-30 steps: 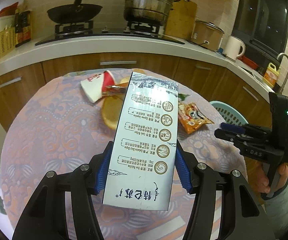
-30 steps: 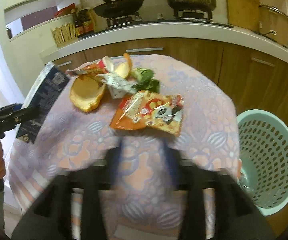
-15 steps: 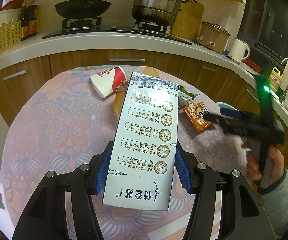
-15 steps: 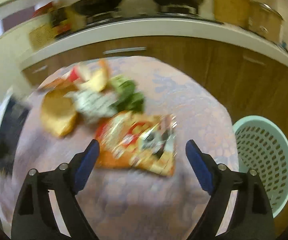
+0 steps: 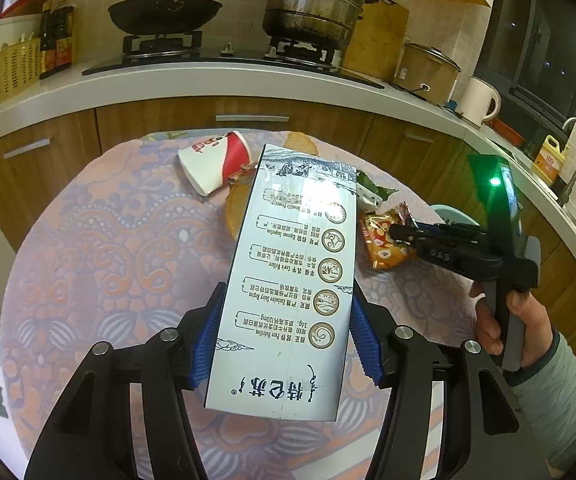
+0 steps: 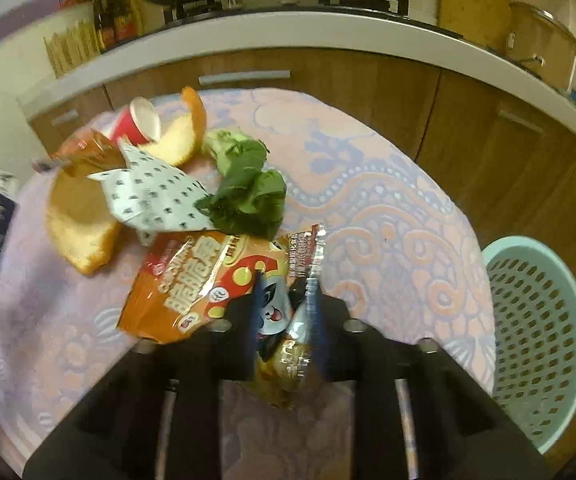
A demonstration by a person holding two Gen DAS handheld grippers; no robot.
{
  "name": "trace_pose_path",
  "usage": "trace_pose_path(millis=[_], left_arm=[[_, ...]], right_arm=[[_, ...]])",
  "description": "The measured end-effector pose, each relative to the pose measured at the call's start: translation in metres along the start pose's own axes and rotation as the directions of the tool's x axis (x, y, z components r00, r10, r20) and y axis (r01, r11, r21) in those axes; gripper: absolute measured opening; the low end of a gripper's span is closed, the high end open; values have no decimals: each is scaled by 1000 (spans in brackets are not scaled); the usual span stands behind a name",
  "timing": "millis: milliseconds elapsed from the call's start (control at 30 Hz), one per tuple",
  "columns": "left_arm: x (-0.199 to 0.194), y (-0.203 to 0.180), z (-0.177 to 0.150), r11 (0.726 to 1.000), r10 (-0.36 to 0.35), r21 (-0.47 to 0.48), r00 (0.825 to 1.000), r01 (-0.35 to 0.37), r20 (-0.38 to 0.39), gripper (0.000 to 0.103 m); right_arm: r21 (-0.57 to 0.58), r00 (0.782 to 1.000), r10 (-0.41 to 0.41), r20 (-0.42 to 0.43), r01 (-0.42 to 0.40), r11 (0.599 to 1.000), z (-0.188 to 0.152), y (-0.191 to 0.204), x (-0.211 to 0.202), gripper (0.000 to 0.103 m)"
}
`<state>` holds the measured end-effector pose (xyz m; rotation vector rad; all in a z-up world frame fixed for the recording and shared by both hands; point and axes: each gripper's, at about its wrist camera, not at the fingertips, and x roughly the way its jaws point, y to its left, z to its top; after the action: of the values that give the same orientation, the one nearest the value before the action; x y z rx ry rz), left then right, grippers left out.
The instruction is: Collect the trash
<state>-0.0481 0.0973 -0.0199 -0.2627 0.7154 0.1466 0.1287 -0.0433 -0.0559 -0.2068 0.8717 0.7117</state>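
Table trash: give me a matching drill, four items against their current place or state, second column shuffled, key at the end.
Items:
1. milk carton
2. snack bag
3. paper cup
4. basket

States:
A. lying on its side on the table
B. on the floor beside the table
C. clamped in the left gripper
D. pinched at one corner by the right gripper, its jaws having just closed

Pairs: 1-C, 2-D, 3-A, 4-B
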Motion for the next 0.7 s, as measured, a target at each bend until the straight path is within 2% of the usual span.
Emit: trace_pose_path(millis=[200, 400, 467, 567, 700], left_arm=[[-1, -15, 9, 1000, -3, 16, 1000, 2, 9, 55], [5, -48, 26, 998, -42, 57, 999, 40, 23, 55], [12, -67, 33, 995, -59, 80, 998, 58, 15, 55], [27, -99, 43, 989, -81, 121, 997, 81, -4, 55], [47, -139, 54, 977, -139, 159, 990, 143, -36, 55]], right_arm=[[53, 990, 55, 131, -63, 997, -10, -17, -39, 4], [129, 976, 47, 211, -76, 989, -16, -55, -73, 4], [157, 972, 32, 234, -71, 985, -20, -73, -86, 4], [172, 961, -51, 271, 4, 985, -26, -100, -104, 4], [260, 946, -128, 298, 49, 964, -41, -147, -128, 4]])
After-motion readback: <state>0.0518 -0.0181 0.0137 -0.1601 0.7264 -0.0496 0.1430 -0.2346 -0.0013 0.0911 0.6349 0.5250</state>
